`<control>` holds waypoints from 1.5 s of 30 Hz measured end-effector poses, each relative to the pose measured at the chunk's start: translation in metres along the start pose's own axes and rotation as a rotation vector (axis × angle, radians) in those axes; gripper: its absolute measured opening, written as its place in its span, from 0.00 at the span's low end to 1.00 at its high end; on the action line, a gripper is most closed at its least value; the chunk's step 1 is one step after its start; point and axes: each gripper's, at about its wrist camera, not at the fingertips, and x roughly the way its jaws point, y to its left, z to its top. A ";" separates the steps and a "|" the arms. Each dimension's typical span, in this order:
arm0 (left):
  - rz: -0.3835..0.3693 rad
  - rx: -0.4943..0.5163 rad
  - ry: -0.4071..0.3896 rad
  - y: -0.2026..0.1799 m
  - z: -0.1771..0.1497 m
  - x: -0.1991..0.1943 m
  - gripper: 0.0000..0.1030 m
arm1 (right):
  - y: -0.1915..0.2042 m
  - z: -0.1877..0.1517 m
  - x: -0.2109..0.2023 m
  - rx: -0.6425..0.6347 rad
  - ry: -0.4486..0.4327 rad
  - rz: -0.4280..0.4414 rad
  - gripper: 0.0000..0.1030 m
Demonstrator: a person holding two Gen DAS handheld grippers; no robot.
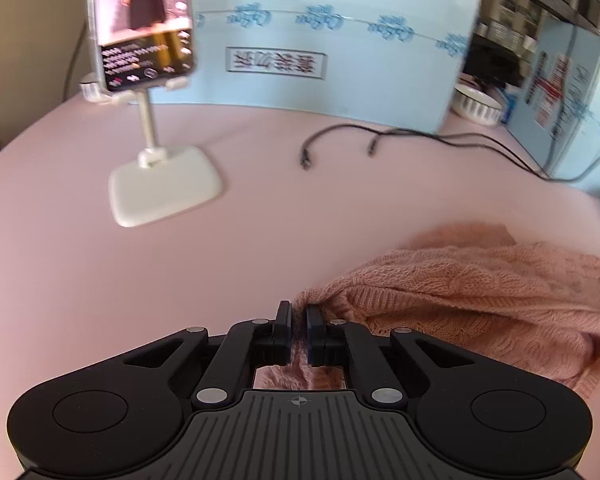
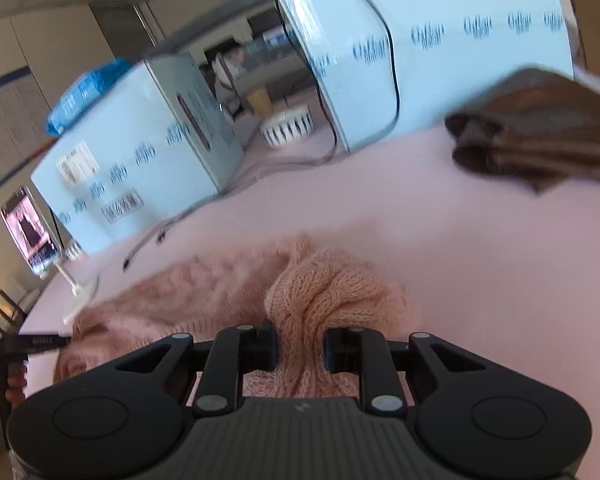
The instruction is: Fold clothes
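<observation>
Pink knit sweater (image 1: pixel 480 292) on tabletop (image 1: pixel 100 272): left gripper (image 1: pixel 299 320) clenched on an edge, right gripper (image 2: pixel 300 346) grasping a bunch (loose knit may slip, spoiling fold).

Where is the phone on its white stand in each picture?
Left wrist view: the phone is at the top left, upright on its white stand, on the pink table.
Right wrist view: the phone is small at the far left edge, tilted.
Shared landmark: the pale blue box just behind it in both.
</observation>
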 end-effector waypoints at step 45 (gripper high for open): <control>-0.193 0.252 -0.213 -0.049 0.045 -0.032 0.15 | 0.029 0.123 0.009 -0.451 -0.372 -0.098 0.00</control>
